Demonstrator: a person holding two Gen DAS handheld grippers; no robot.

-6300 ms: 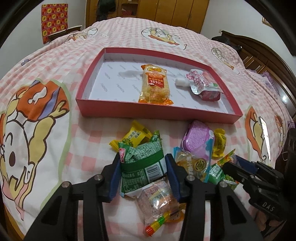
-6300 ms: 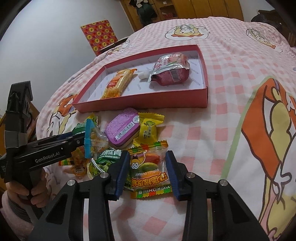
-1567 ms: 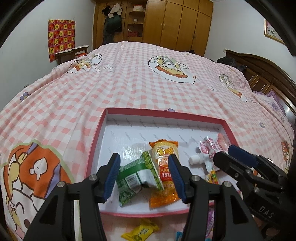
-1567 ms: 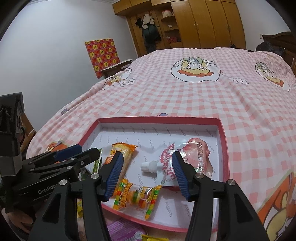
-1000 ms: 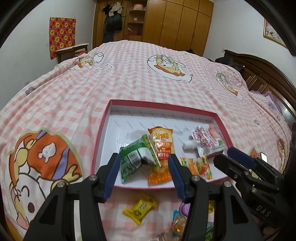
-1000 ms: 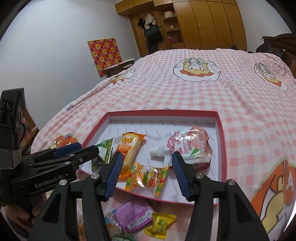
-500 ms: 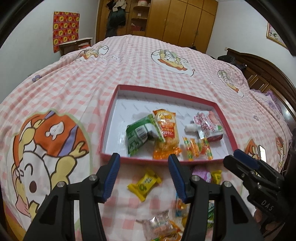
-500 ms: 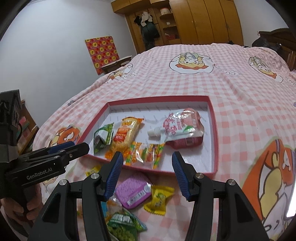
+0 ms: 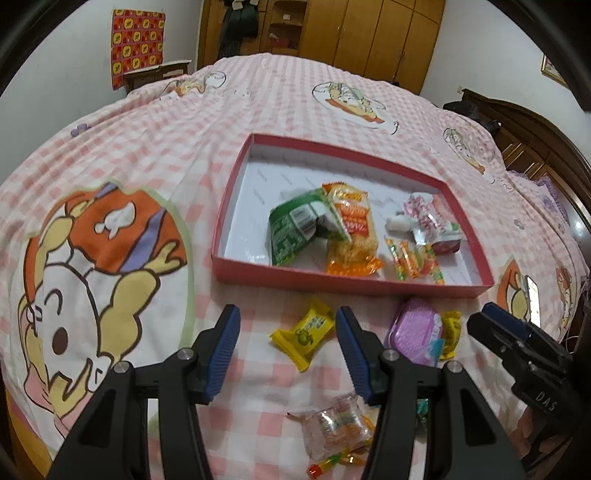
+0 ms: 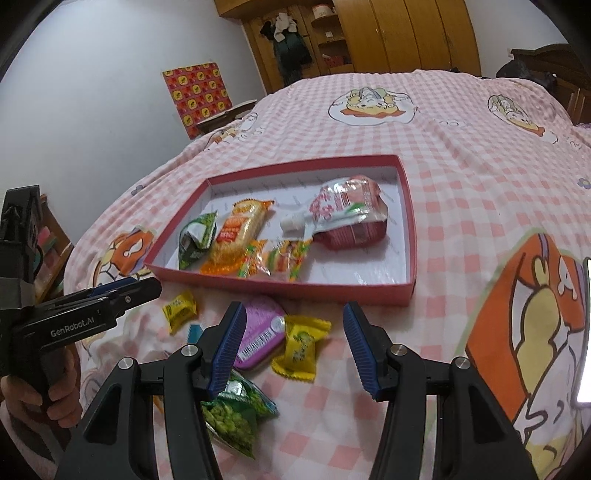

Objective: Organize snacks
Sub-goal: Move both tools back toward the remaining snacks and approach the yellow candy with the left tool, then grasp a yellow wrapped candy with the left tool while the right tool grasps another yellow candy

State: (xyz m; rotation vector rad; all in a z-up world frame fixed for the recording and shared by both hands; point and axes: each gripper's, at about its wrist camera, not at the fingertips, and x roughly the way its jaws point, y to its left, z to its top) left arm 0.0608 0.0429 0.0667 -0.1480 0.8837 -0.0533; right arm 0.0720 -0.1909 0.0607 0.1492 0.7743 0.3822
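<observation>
A red box (image 9: pixel 332 277) on the bed holds a green pack (image 9: pixel 295 229), an orange pack (image 9: pixel 351 221), a gummy pack (image 9: pixel 413 258) and a pink pouch (image 9: pixel 432 221). Loose snacks lie in front of it: a yellow candy (image 9: pixel 306 332), a purple tin (image 9: pixel 413 332) and a clear-wrapped snack (image 9: pixel 336 424). My left gripper (image 9: pixel 288 326) is open above the yellow candy, holding nothing. My right gripper (image 10: pixel 293 330) is open and empty over a second yellow candy (image 10: pixel 301 343), with the purple tin (image 10: pixel 258 332) and a green pea pack (image 10: pixel 232 413) by its left finger.
The pink checked bedspread (image 9: pixel 147 147) with cartoon prints spreads all round the box. The right gripper (image 9: pixel 517 339) shows at the right of the left wrist view; the left gripper (image 10: pixel 122 291), in a hand, shows at the left of the right wrist view. Wooden wardrobes (image 10: pixel 388 33) stand behind.
Both grippers have drawn back and down from over the box to the loose snacks in front of it. The snacks in the box have not moved.
</observation>
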